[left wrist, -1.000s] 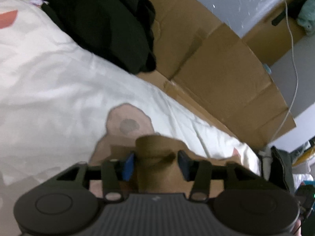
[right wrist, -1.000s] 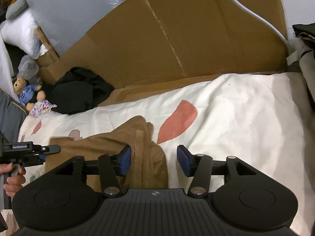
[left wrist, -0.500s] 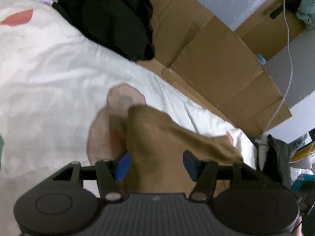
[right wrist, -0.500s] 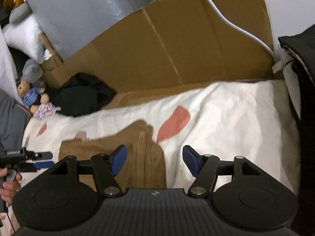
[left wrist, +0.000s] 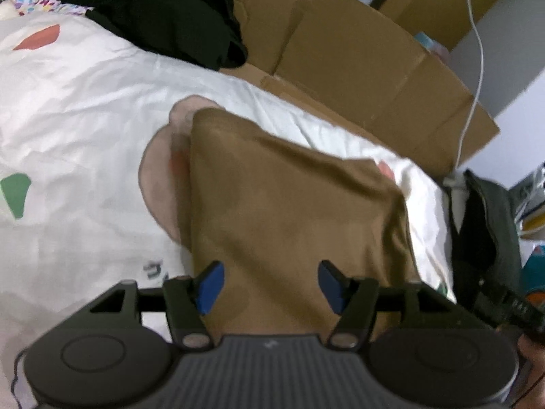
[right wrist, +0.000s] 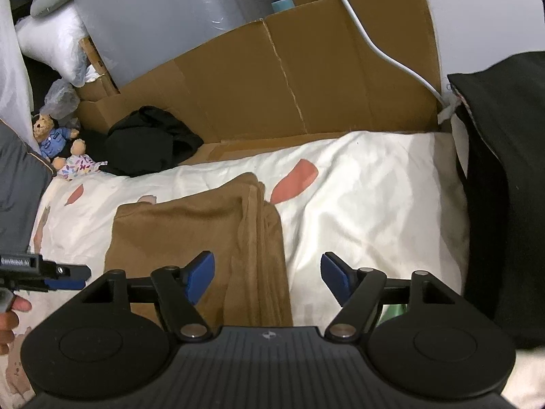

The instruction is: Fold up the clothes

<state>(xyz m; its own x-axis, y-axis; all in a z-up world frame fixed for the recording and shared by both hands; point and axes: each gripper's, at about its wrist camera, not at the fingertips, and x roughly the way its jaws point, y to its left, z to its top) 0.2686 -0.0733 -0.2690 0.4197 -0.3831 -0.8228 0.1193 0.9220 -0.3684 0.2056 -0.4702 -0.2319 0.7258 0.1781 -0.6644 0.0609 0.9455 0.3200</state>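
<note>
Cloth [right wrist: 201,231] lies folded on the bed [right wrist: 368,184]; both grippers, left [left wrist: 269,284] and right [right wrist: 268,274], empty, right jaws opening; next comes another fold or the black garment [right wrist: 150,145].

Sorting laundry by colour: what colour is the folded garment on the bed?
Plain tan-brown, no pattern. The folded garment shows best in the right wrist view.

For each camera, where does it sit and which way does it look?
Left wrist: on the left gripper, tilted down at the brown garment on the white bedsheet.
Right wrist: on the right gripper, opening, facing cardboard; a hand shows at left.
Shared: garment, bedsheet, cardboard, black clothes.
</note>
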